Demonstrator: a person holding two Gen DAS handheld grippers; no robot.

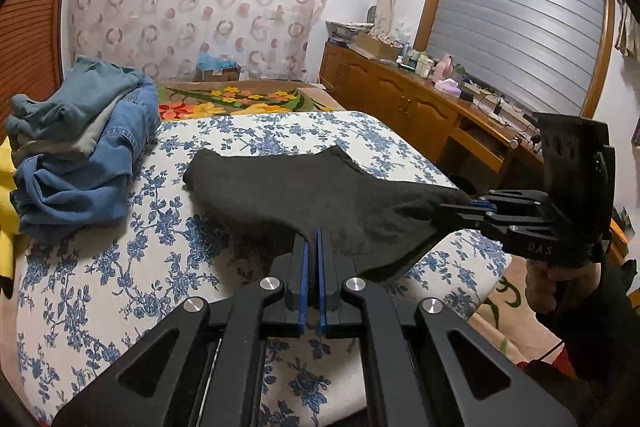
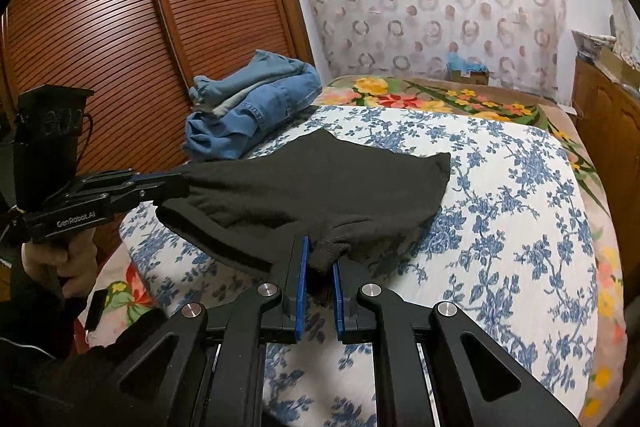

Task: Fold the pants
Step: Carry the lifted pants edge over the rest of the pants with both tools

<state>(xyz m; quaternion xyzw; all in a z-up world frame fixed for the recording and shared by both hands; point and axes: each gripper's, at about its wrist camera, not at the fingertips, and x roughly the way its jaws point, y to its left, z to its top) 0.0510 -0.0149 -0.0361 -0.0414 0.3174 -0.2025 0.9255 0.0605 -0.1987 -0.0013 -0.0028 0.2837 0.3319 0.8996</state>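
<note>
A bed (image 1: 120, 307) covered by a blue-flowered white spread fills most of both views, and on it the dark pants (image 1: 304, 195) are laid, their far part flat on the spread while the near edge is lifted clear of it. A heap of denim clothes (image 1: 84, 155) is seen near the far left corner of the bed, apart from the pants. The near edge is held at two points: the left gripper (image 1: 313, 239) is pressed together on the cloth at one end, and the right gripper (image 2: 320, 259) is pinched on a thicker bunched corner at the other. By the look of it, one fold is under way: the held edge has yet to be carried over and laid down, and further folds probably remain.
</note>
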